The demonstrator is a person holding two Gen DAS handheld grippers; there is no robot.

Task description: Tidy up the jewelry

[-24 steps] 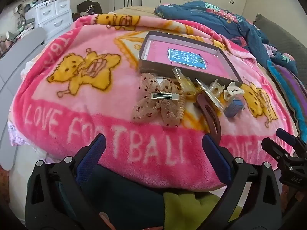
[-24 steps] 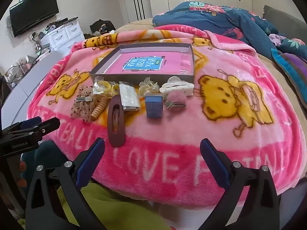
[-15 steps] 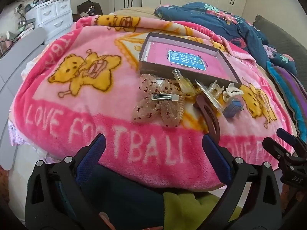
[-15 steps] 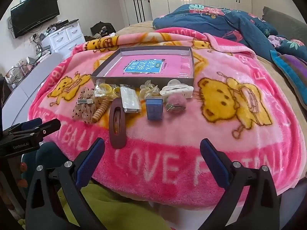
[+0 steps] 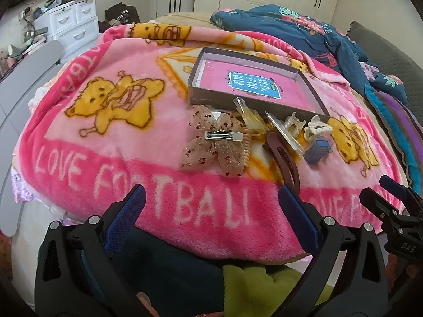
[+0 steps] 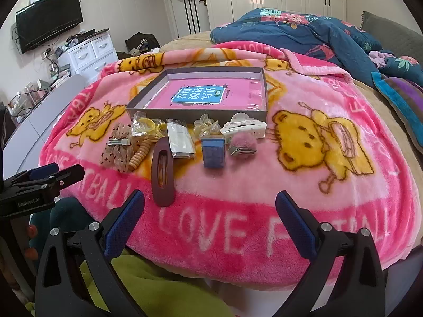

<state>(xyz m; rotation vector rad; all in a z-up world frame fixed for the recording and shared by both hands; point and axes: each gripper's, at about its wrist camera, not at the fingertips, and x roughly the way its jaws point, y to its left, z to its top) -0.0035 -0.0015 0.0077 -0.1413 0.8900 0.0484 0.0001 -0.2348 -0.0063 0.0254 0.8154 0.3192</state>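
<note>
A grey shallow box point(image 6: 261, 97) with a pink bottom lies on the pink blanket point(image 6: 264, 185). In front of it lie hair accessories: a sheer bow clip point(image 5: 211, 142), a brown oval clip point(image 6: 162, 171), a coiled hair tie point(image 6: 140, 155), a clear packet point(image 6: 181, 140), a blue small box point(image 6: 213, 152), a pink pom clip point(image 6: 243, 145), a white claw clip point(image 6: 244, 126). My left gripper point(image 5: 211, 211) is open and empty at the blanket's near edge. My right gripper point(image 6: 210, 211) is open and empty, below the brown clip.
A dark blue floral quilt point(image 6: 304, 29) is piled behind the blanket. A white drawer unit point(image 6: 87, 52) and a television point(image 6: 49, 23) stand at the left wall. The bed's front edge drops off just ahead of both grippers.
Both grippers have drawn back and tilted slightly, so the bed sits a little lower in view. Nothing on the blanket has moved.
</note>
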